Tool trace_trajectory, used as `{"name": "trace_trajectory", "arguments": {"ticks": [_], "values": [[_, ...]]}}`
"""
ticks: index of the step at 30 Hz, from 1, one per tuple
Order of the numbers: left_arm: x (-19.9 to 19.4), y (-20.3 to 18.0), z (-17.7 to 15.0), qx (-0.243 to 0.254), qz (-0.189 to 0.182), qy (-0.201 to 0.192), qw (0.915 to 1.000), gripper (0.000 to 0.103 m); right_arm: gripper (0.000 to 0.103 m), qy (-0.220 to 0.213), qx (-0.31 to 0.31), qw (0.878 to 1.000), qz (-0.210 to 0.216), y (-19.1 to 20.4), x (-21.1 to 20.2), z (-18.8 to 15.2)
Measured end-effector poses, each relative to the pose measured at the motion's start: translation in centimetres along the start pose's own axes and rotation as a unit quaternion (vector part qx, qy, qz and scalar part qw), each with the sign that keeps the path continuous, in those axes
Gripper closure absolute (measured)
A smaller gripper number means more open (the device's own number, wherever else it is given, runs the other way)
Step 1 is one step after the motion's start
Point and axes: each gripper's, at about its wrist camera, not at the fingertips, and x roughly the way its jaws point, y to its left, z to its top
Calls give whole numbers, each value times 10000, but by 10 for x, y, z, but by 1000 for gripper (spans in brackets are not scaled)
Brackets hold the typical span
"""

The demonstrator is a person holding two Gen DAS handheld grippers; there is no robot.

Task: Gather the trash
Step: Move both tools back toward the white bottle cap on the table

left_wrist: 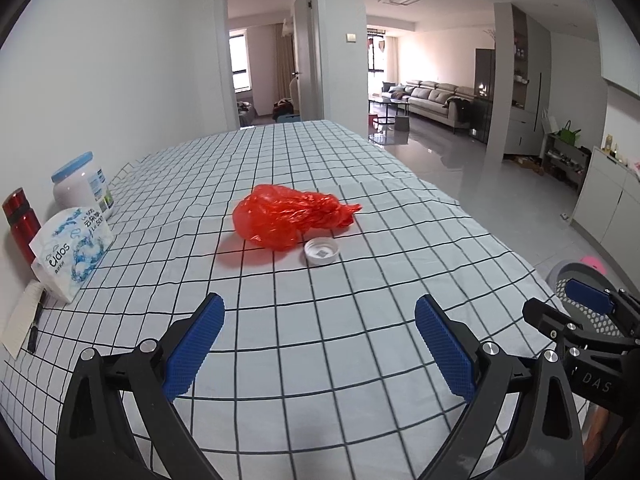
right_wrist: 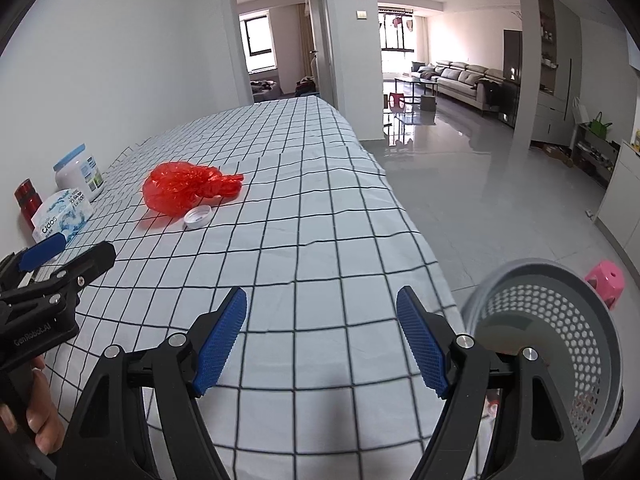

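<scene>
The red plastic bag [left_wrist: 294, 216] lies crumpled on the checked tablecloth [left_wrist: 320, 340], and it sits almost straight ahead of the left gripper [left_wrist: 318, 344] — well apart, but centred between the spread fingers. From the right gripper [right_wrist: 322, 340] the same bag [right_wrist: 188, 190] lies far off to the left and further away, so the left hand looks the nearer and better lined up for the reach. The bag's long axis runs left to right across the left view, the fat bulb on the left and the twisted, knotted tail tapering to the right. Just beside it, touching or nearly so on the near right, rests a small white bottle cap [left_wrist: 322, 251], open side up.

Both grippers stand wide open and hold nothing; their blue pads [left_wrist: 194, 350] are ribbed rubber on black plastic arms.

The bag is thin, glossy film, wrinkled and translucent, casting a red glow on the cloth — it will likely crush flat under a pinch and may slip. The cap is rigid and low, a harder pick. A grey perforated bin [right_wrist: 560, 344] stands off the table's right edge, close by the right gripper, and is the likely place for the trash. Against the wall stand a white jar [left_wrist: 84, 190], a tissue pack [left_wrist: 70, 252] and a red bottle [left_wrist: 22, 222]
</scene>
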Motion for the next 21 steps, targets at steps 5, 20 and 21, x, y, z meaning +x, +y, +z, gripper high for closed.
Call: {"name": "trace_trajectory", "arguments": {"ticks": [5, 20, 21], "values": [[6, 9, 0, -27, 37, 62, 10000, 9, 29, 40, -95, 9999, 109, 11, 10, 8], [19, 56, -3, -473, 297, 227, 9982, 9, 29, 384, -572, 9958, 602, 56, 56, 36], [18, 58, -3, -467, 349, 208, 9981, 9, 29, 401, -612, 9952, 645, 61, 60, 40]]}}
